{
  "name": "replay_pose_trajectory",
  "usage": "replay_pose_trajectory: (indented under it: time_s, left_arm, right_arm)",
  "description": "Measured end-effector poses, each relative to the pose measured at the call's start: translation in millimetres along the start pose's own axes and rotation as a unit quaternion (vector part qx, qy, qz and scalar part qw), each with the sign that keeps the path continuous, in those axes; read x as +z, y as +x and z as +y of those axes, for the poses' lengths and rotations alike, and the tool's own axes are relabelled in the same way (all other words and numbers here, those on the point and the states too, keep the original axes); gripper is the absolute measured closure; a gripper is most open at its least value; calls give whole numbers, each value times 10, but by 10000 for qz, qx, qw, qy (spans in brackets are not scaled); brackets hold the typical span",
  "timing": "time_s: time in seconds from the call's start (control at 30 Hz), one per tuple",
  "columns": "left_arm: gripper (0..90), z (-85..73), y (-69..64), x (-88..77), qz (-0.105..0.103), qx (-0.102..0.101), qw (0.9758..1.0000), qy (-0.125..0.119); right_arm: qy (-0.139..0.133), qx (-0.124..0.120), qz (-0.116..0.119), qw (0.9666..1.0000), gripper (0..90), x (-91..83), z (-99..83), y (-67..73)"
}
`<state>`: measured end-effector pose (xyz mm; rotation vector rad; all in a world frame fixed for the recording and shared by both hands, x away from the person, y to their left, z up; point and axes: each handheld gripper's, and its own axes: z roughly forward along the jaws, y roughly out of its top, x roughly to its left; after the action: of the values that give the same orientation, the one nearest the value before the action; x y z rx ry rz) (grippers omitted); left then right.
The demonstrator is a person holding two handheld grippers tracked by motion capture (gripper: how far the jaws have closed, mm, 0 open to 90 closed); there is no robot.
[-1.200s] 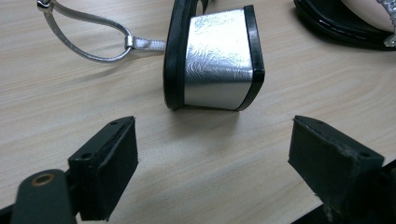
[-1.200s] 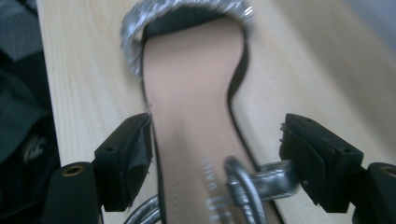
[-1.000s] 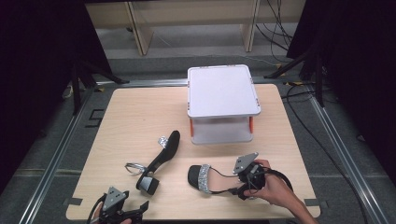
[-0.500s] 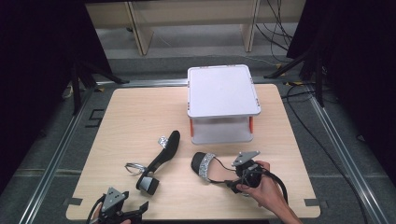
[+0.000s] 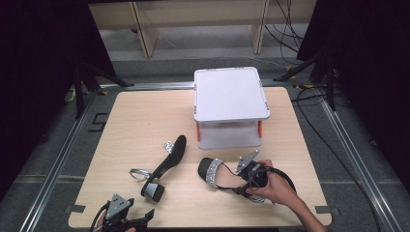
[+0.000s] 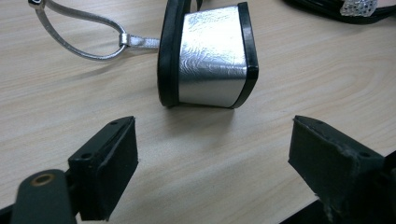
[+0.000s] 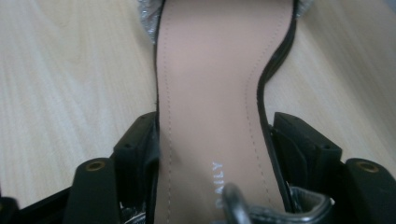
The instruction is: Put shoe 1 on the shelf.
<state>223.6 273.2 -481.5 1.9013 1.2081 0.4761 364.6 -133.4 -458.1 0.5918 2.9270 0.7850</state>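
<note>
A black sandal with a silver block heel point(image 6: 210, 56) lies on its side point(image 5: 167, 162) left of centre, its silver strap point(image 6: 79, 32) loose on the wood. My left gripper point(image 5: 145, 217) rests at the table's front edge, open point(image 6: 215, 140), with the heel just beyond its jaws and nothing between them. The matching sandal point(image 5: 215, 174) stands sole-down to the right, with a beige insole point(image 7: 210, 70) and a silver toe band. My right gripper point(image 5: 241, 181) straddles its narrow waist; its jaws have just been closing, and both pads now meet the sole's edges point(image 7: 215, 135).
A white two-tier stand point(image 5: 231, 94) with orange posts sits at the back centre of the wooden table point(image 5: 145, 121), just beyond the right sandal's toe. Black cables point(image 5: 309, 111) trail off the table's right side.
The right sandal's toe has swung away from the front edge toward the stand, and the right hand has shifted slightly with it. The left gripper and the lying sandal stayed put.
</note>
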Motion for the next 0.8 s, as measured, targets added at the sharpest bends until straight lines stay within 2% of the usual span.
replay_pose_trajectory:
  time_s: [0.03,0.1,0.13,0.17,0.3,0.43,0.47,0.6,0.63,0.77,0.8]
  left_arm:
    - [152,0,-4,-5,37,-87,10000,17]
    - [152,7,10,-1,19,-15,10000,-25]
    - [152,2,-4,-9,103,-131,9998,58]
    - [152,1,-8,-9,94,-174,9998,71]
    - [152,14,9,7,56,-64,10000,17]
    - [152,8,-1,-3,93,-136,9999,37]
    - [152,10,20,-3,47,-12,10000,-23]
    - [152,9,27,-7,46,-66,10000,-32]
    - [152,3,16,-11,104,-128,9999,23]
    - [152,14,5,-17,79,-71,9999,-36]
    - [152,19,-3,-38,103,-60,9999,30]
  right_arm:
    - [44,-31,51,10000,374,6,11,-8]
    - [67,-70,111,9999,378,13,20,-15]
    - [117,-60,133,9998,379,7,24,-13]
    - [137,-54,171,9997,380,11,27,-12]
    - [205,-103,150,9996,377,26,68,-11]
    - [230,-127,138,9996,354,77,109,5]
    - [277,-173,86,9994,378,105,121,-1]
    - [398,-38,114,9991,400,102,139,2]
    - [439,-51,45,9990,405,100,151,23]
    - [454,-11,22,9990,408,96,154,33]
    - [443,13,3,9990,410,96,155,37]
